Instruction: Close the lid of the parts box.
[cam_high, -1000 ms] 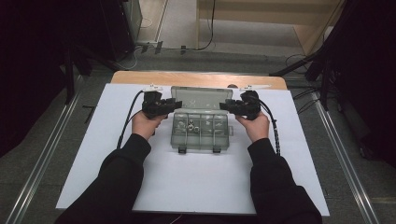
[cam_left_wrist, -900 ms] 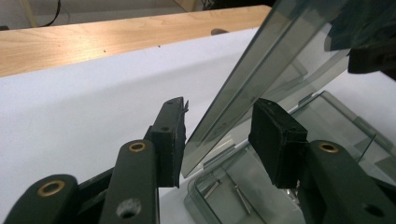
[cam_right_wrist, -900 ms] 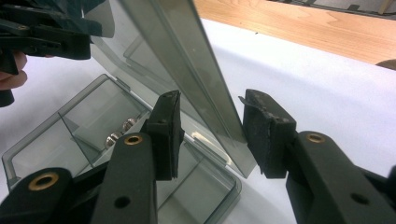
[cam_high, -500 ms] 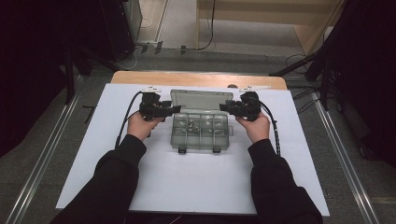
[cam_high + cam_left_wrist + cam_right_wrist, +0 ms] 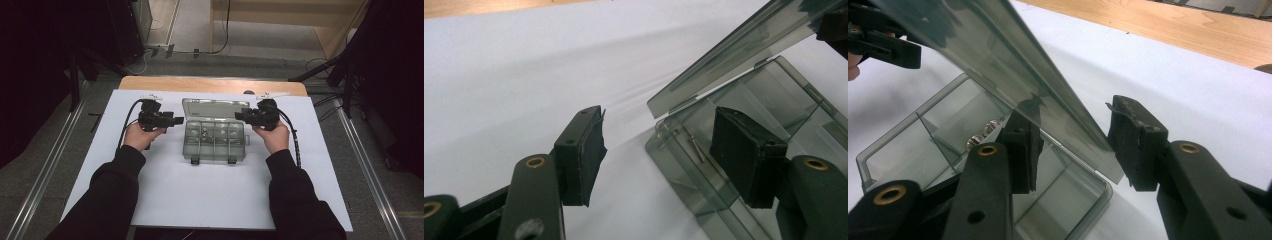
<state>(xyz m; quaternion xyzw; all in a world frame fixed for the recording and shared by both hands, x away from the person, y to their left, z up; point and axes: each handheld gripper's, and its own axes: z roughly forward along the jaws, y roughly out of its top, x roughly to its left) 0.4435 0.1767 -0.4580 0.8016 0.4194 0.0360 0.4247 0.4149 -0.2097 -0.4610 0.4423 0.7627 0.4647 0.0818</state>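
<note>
Change: since a second ago the left gripper (image 5: pixel 176 120) has drawn off sideways from the box (image 5: pixel 215 142), and its jaws have just been opening; nothing sits between them now.
Left fingers: spread wide and empty; in the left gripper view one finger (image 5: pixel 580 150) stands over bare tabletop (image 5: pixel 200 200), the other in front of the box's near corner, apparently not pressing on it.
Right gripper (image 5: pixel 239 115): fingers stand either side of the raised lid's (image 5: pixel 209 108) end edge; in the right gripper view a gap shows at the outer finger (image 5: pixel 1135 142), so whether the inner one touches is hard to tell, and it looks more like steadying than a firm pinch.
Box: clear compartment case, mid-tabletop between both hands, latches facing the person.
Lid: tilted up and back on its hinge, probably kept from falling shut by the right gripper.
Contents: a few small metal screws (image 5: pixel 980 137) in the compartments.
</note>
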